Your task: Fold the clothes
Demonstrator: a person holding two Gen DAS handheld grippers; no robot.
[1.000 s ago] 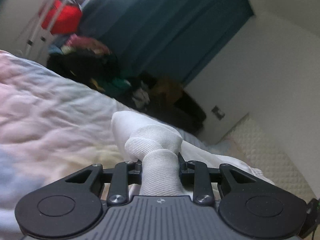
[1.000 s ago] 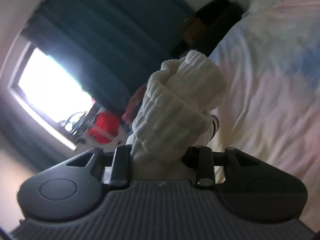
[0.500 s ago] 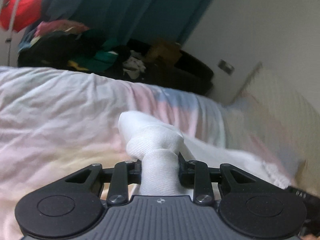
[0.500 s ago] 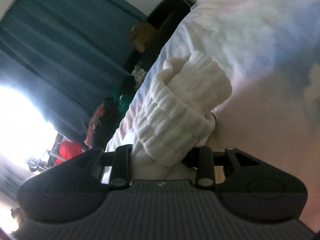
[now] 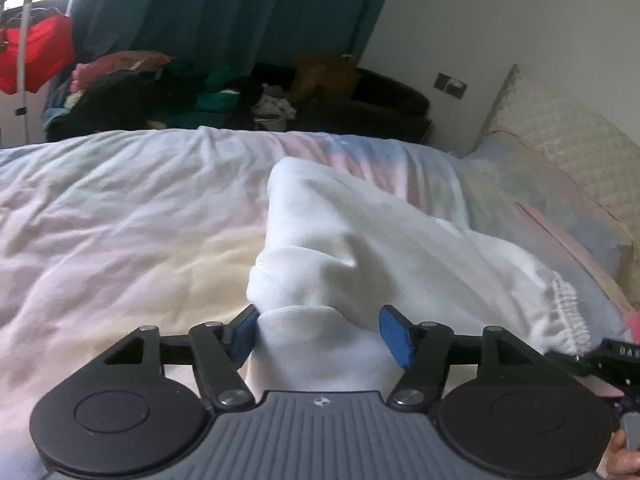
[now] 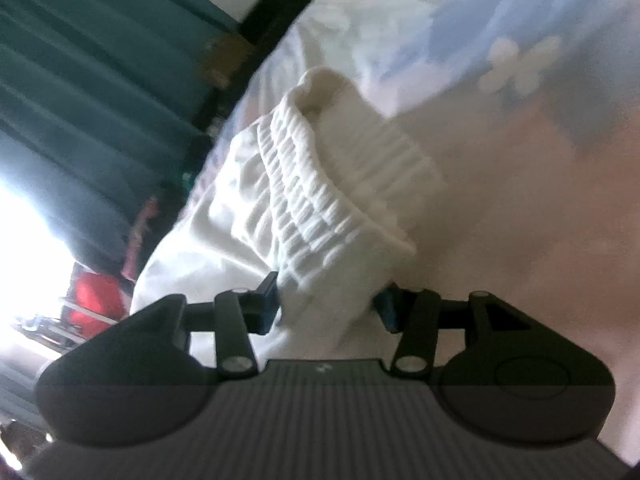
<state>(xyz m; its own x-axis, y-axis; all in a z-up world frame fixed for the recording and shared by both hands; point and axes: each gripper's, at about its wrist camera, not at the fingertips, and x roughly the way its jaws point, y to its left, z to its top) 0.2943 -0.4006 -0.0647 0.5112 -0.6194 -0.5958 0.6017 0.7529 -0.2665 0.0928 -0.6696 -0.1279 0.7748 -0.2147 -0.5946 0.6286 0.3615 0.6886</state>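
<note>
Jaws of left gripper [image 5: 318, 334] just opened, released, white garment [image 5: 380, 248] cuff lying loose between the pads. Right gripper [image 6: 328, 308] likewise just opened, elastic waistband [image 6: 320, 192] slack between. Garment rests on pastel duvet [image 5: 120, 216]; clothes pile [image 5: 132, 92], teal curtain [image 5: 224, 8] beyond.

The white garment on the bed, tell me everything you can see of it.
The white garment is soft, thick-looking fabric with a gathered elastic band at one end and a ribbed cuff at another. It lies spread and rumpled on the pastel bedspread. The cuff sits between the jaws of the left gripper, the banded end between those of the right gripper; both have just been opening, so the cloth looks released.
</note>
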